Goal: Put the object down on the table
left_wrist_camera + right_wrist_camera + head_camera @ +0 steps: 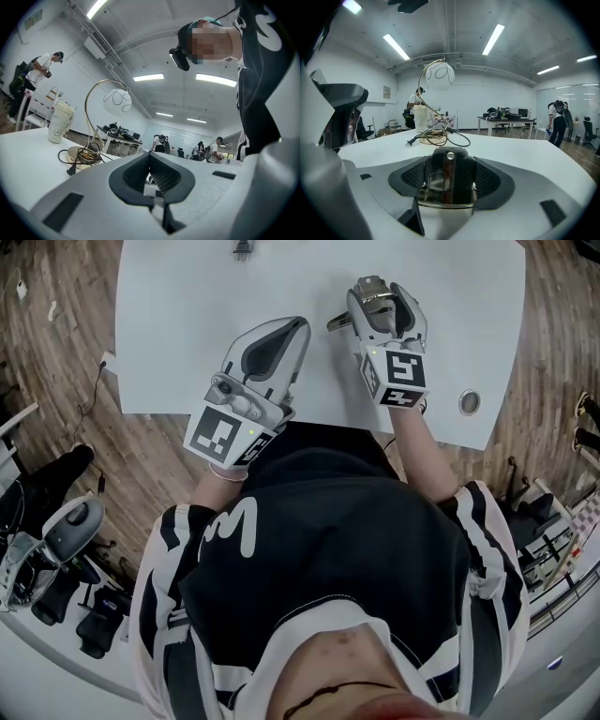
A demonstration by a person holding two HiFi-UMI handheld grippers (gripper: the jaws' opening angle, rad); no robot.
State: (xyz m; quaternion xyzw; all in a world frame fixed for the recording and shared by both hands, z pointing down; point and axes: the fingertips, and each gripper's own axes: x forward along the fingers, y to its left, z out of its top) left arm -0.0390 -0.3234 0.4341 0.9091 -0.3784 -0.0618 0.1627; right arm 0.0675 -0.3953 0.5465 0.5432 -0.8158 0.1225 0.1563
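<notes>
Your left tongs (pixel 284 341) sit at the left, over the near part of the white rectangular tabletop (pixel 187 296), pointing up and to the right. In the left gripper view their dark ribbed pads (pixel 136 176) meet at the tips, with nothing caught between them.

Just to the right, well apart from them, your right tongs (pixel 384 294) are clamped on the dark glossy metal object (pixel 375 307). In the right gripper view this object (pixel 449 180) fills the space between the tongs. It is a rounded black body with a small round hole near its top, a reddish streak down its middle, a thin wire-like loop on its front left and a bright chrome rim along its base. In the head view a slim metal arm juts from it to the left. It is low over the tabletop near your edge, but you cannot tell whether it touches.

Farther right, a small round silver grommet (pixel 469 401) is set into the tabletop.
</notes>
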